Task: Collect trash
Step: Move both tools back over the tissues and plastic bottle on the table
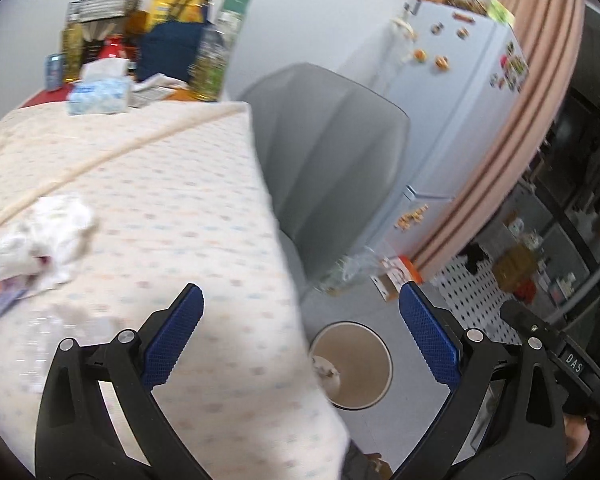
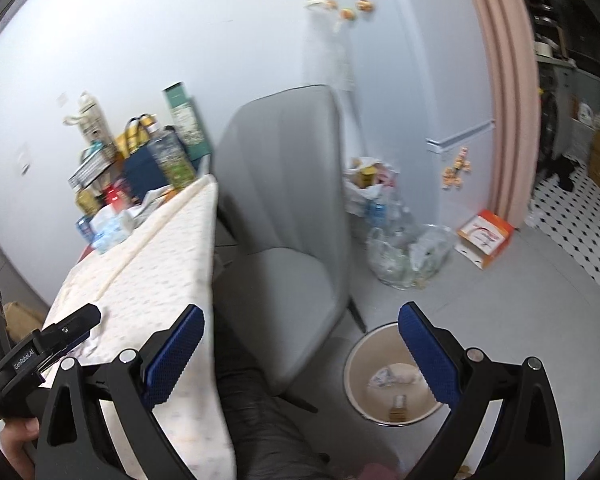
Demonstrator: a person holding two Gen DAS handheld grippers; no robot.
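Currently both grippers are empty and stand between picks. The left gripper has its blue pads spread wide, with nothing between them; it hangs over the right edge of the tabletop, which is covered by a patterned cloth. The right gripper is likewise spread wide and empty, held off the table's edge above the floor, near the grey chair.

Remaining trash lies on the tabletop toward its left edge: a crumpled white tissue with a small printed wrapper just beside it, and what appears to be a clear plastic scrap nearer the front edge, blurred. The round waste bin stands on the floor just beside the chair and already holds several scraps.

Judged from this, the step in hand is the reach for another piece. The next move calls for the left gripper to travel toward the left edge, descend over the crumpled tissue with pads straddling it, and pinch firmly, since soft tissue compresses and may slip or tear loose.
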